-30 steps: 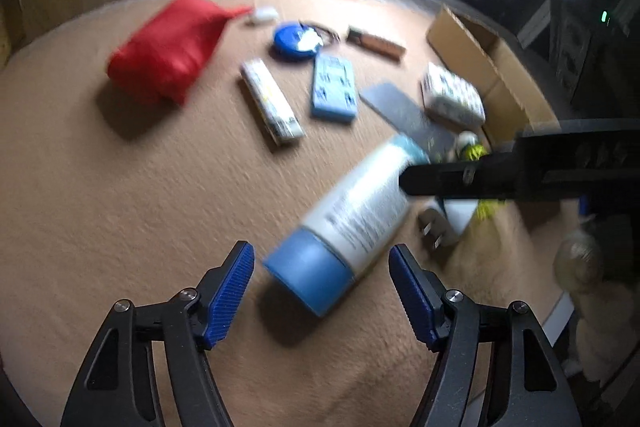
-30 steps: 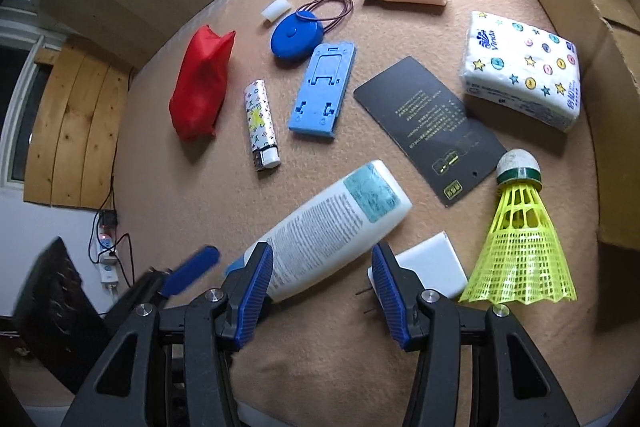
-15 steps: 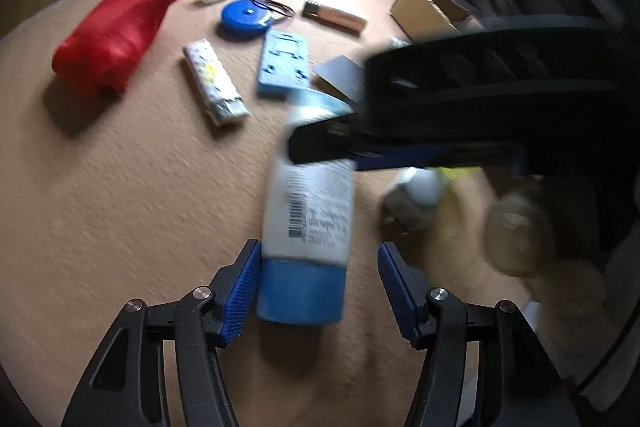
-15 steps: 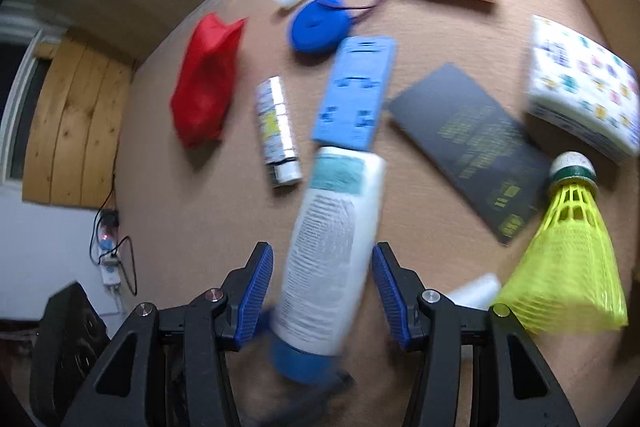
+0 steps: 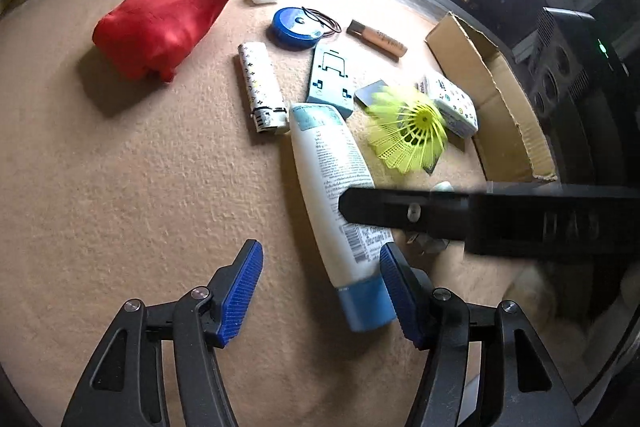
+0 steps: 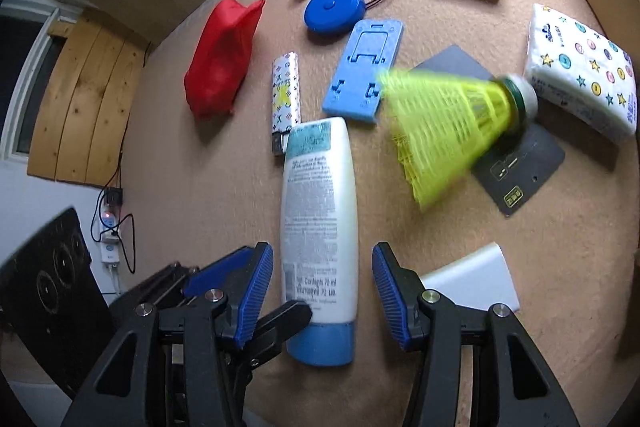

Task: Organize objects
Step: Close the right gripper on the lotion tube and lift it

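A: Where's the lotion bottle point(image 6: 319, 227)?
B: Flat on the counter point(image 5: 120, 187), blue cap toward both grippers.
A: Right gripper point(image 6: 323, 297)?
B: Jaws straddle bottle w/ gaps, not pressing.
A: Left gripper point(image 5: 320, 291)?
B: Jaws opening; one pad by the cap. Yellow shuttlecock point(image 6: 452, 129) blurred nearby.

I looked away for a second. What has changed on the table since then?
The bottle swung from a diagonal to lie straight between the open right gripper fingers. The shuttlecock tipped from upright onto its side over the black card. Left gripper jaws are opening. Pouch, lighter stayed.
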`<act>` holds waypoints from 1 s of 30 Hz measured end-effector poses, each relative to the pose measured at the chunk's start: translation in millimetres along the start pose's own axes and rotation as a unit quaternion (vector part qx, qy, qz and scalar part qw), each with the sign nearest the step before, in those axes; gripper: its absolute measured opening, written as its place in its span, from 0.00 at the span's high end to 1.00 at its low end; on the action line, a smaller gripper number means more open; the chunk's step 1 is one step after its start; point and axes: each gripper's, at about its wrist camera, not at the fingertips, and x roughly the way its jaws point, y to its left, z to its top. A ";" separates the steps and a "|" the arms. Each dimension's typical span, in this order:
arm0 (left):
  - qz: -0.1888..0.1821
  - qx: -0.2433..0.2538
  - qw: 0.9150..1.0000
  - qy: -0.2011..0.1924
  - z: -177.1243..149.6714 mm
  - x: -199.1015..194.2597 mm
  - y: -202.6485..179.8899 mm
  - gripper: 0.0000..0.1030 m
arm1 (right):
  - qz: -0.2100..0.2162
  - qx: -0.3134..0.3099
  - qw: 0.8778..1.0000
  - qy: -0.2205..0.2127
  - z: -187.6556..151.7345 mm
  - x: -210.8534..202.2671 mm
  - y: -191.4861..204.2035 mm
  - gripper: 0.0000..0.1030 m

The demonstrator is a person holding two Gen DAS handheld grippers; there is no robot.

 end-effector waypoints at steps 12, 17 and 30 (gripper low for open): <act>0.005 -0.012 1.000 0.007 8.3 20.7 -2.6 0.27 | -0.004 -0.028 1.000 0.005 -1.9 11.4 11.9 0.54; -0.003 -0.018 1.000 0.006 7.2 20.1 -2.1 0.36 | -0.001 -0.038 0.999 0.008 -4.1 12.8 17.5 0.63; -0.003 -0.034 0.999 0.006 -2.6 17.1 -10.0 0.47 | -0.002 -0.051 0.999 0.011 -11.8 12.6 21.3 0.69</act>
